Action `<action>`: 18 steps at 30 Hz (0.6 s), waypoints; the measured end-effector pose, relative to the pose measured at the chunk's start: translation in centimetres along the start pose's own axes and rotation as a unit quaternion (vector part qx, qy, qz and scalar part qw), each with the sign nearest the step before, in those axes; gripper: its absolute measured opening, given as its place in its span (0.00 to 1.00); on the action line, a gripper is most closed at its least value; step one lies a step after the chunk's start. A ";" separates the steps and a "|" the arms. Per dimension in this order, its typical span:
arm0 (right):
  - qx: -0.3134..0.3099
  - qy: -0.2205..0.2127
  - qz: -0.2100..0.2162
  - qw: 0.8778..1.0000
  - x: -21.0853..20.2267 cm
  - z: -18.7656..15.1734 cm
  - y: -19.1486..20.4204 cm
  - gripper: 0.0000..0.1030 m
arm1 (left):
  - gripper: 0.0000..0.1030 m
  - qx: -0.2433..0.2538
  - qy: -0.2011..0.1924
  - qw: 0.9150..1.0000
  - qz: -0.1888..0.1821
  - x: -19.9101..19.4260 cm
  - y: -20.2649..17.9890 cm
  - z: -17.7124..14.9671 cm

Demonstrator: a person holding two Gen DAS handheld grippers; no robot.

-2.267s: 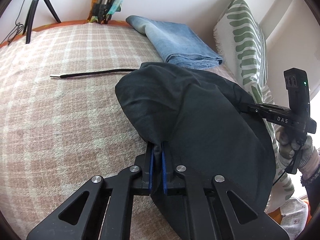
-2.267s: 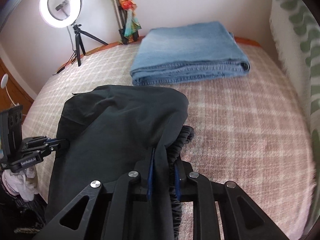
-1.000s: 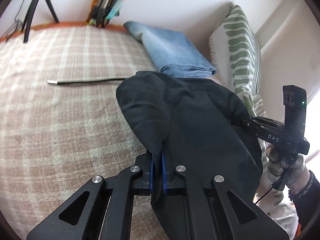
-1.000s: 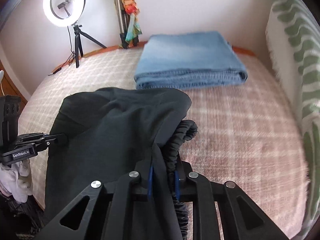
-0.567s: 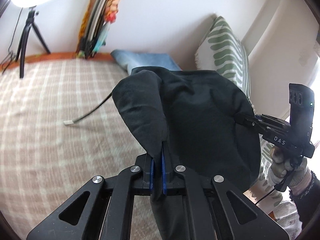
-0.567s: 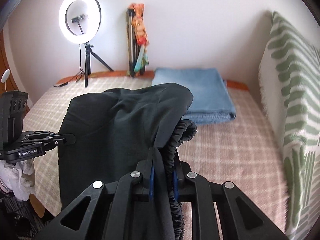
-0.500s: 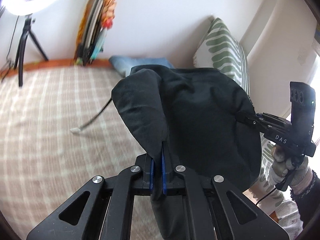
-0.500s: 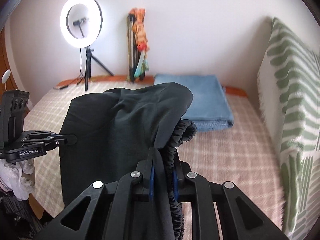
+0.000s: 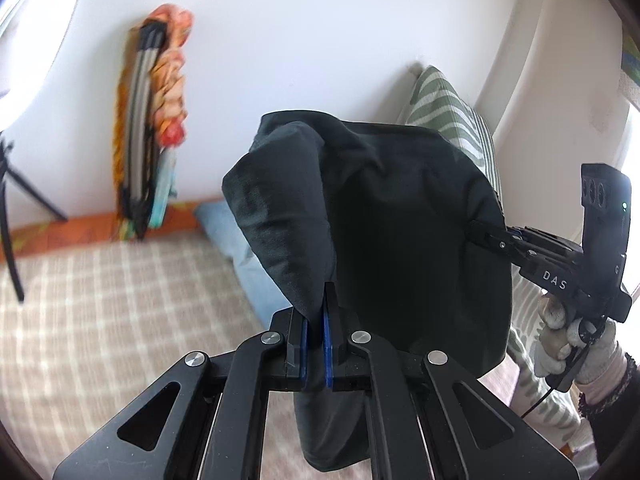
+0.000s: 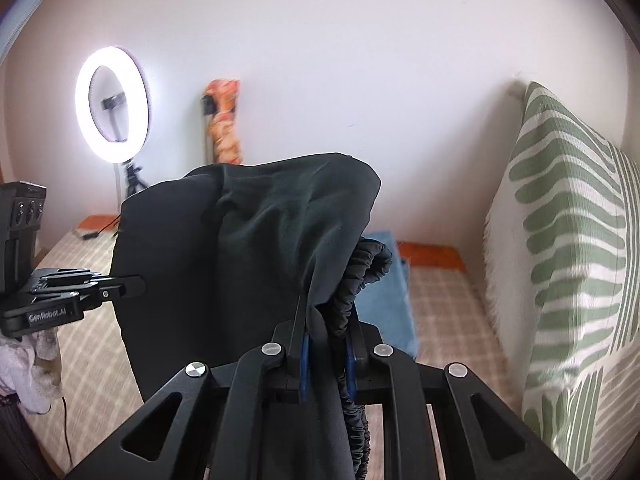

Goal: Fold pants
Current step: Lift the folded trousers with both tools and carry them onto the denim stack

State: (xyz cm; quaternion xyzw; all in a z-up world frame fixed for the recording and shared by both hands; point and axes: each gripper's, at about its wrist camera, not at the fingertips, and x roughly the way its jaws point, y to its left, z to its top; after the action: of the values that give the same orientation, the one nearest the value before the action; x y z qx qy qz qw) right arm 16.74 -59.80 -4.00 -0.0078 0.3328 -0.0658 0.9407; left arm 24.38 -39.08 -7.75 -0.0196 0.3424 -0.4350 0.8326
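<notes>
We hold the dark pants [image 9: 400,240] lifted above the checked bed [image 9: 100,300], spread between both tools. Our left hand-held gripper [image 9: 316,344] is clamped on one thin edge; our right hand-held gripper [image 10: 326,356] pinches the gathered waistband. Folded blue jeans [image 10: 384,300] lie behind on the bed.

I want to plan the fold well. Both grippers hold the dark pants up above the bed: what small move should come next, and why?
Probably carry the dark pants forward and lower them flat onto the bed. The left gripper and right gripper each pinch an edge, the cloth hangs bunched between them, and the free plaid area lies in front of the folded jeans.
</notes>
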 end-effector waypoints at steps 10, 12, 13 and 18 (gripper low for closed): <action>0.019 -0.004 -0.016 1.000 6.9 4.4 -3.5 0.11 | 0.04 -0.010 -0.001 1.000 0.013 5.8 1.5 5.1; 0.020 0.001 -0.016 1.000 8.4 4.9 -3.9 0.11 | 0.04 -0.016 0.003 1.000 0.019 6.9 2.2 5.3; 0.019 0.005 -0.017 1.000 9.2 5.0 -4.1 0.11 | 0.04 -0.015 0.006 1.000 0.024 7.4 2.4 5.4; 0.021 0.023 -0.015 0.999 12.8 5.1 -4.5 0.11 | 0.04 -0.006 0.023 0.999 0.048 9.6 3.1 5.2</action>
State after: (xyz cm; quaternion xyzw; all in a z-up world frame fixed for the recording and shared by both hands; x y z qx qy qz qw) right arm 29.30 -66.04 -7.76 0.0085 0.3525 -0.0866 0.9318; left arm 33.38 -45.61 -10.13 0.0023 0.3648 -0.3930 0.8441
